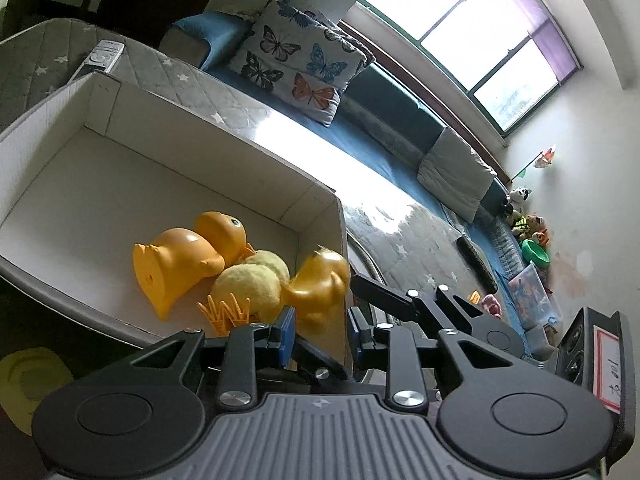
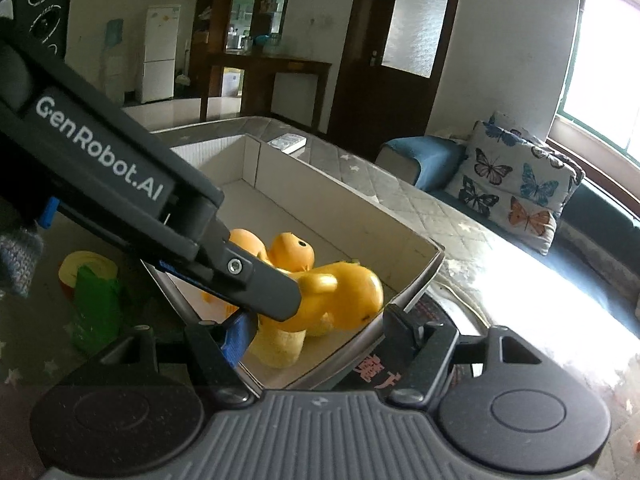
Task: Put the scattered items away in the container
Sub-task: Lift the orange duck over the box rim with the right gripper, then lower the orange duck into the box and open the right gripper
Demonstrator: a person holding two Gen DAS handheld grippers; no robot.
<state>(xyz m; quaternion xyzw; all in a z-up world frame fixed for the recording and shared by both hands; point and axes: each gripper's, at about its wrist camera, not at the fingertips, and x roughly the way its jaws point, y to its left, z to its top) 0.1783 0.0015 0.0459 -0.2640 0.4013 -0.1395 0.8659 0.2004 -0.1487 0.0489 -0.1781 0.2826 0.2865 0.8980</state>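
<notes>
A white cardboard box [image 1: 224,140] stands on a quilted grey mat. In it lie a yellow rubber duck [image 1: 188,258] on its side, a fuzzy yellow ball [image 1: 252,284] and an orange spiky piece [image 1: 224,312]. A second yellow duck [image 1: 320,288], blurred, hangs at the box's near corner, just ahead of my left gripper [image 1: 322,328], whose jaws stand apart around it without clearly touching. In the right wrist view this duck [image 2: 344,292] is over the box [image 2: 340,208], beside the left gripper's finger [image 2: 260,284]. My right gripper [image 2: 316,332] is open and straddles the box's corner.
A remote control [image 1: 102,58] lies on the mat behind the box. A blue sofa with a butterfly pillow [image 1: 304,64] runs along the window. Toys [image 1: 532,236] pile at the sofa's far end. A yellow and green object [image 2: 90,292] lies left of the box.
</notes>
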